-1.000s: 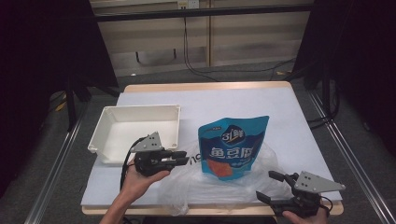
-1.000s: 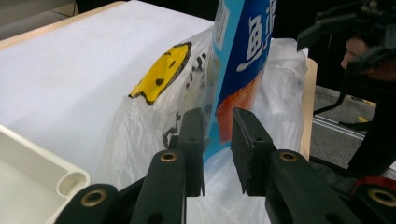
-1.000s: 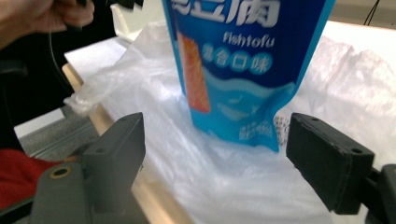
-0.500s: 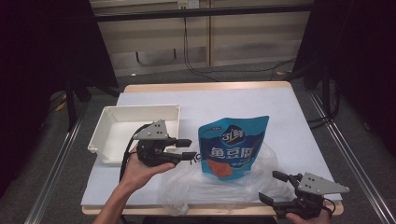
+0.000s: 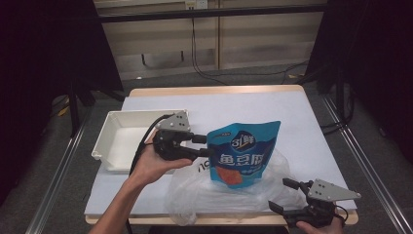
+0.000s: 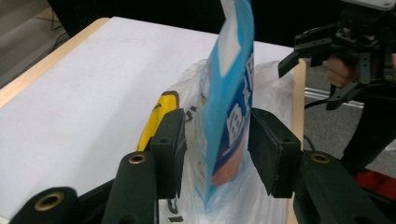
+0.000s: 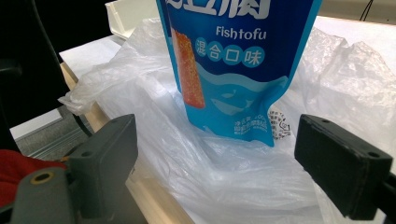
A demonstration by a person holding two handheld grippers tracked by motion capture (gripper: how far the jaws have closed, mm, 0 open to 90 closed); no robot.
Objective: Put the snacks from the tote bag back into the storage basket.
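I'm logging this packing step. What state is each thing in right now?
Blue snack pouch: sealed, upright, standing on the plastic bag.
Plastic bag: crumpled, flat on the table.
White tray: empty.
Left gripper: open around the pouch's edge, jaws having just opened.
Right gripper: open, holding nothing.

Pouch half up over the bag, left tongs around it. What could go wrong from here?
1. In the left gripper view the left tongs have just opened and their pads stand clear of the pouch, so it may tip or drop.
2. The plastic bag lies crumpled and overhangs the near table edge; it could slide off.
3. The right tongs are open, holding nothing, so the bag mouth may stay collapsed.
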